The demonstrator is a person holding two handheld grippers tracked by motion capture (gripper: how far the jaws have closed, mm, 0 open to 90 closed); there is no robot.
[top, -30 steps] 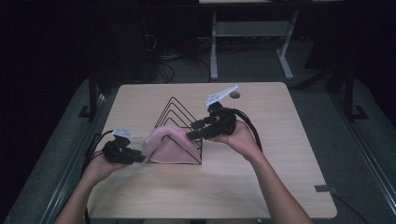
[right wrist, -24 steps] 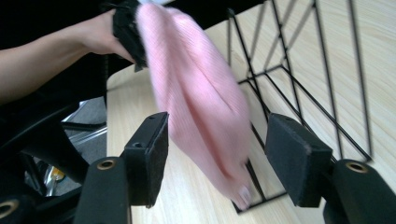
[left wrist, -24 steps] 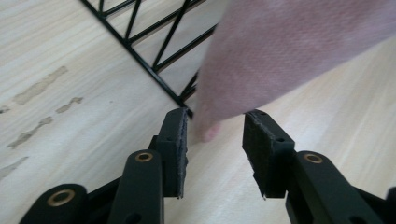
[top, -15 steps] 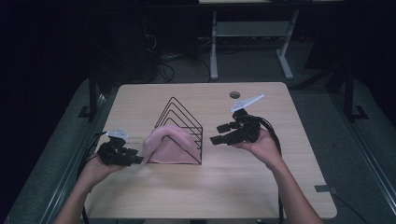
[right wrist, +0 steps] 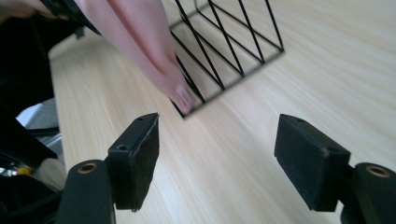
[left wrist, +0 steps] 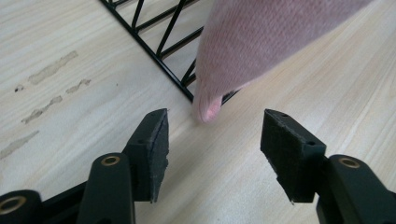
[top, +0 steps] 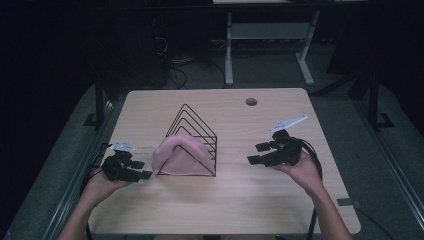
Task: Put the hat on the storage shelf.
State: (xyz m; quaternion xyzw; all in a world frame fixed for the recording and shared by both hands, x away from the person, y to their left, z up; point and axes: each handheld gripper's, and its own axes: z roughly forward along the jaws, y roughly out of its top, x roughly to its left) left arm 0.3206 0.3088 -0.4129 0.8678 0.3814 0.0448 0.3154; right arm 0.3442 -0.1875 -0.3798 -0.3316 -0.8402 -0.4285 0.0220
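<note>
From the high view I'm seeing the pink cloth (top: 181, 156) draping over the near end of the black wire rack (top: 192, 134), left gripper (top: 142, 170) just beside it, right gripper (top: 258, 153) well apart – both have just been opening, nothing between the jaws. In the left gripper view the cloth's corner (left wrist: 208, 103) is hanging soft and limp – I'm judging that the place to pinch. In the right gripper view my jaws are spreading wide over bare table (right wrist: 289, 79)

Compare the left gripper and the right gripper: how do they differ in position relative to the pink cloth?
The left gripper sits close beside the pink cloth, its jaws just short of the cloth's corner; the right gripper is well apart from it, over bare table. The left gripper points toward the wire rack from the left, the right gripper from the right. Both have just been opening their jaws, with nothing between them.
</note>
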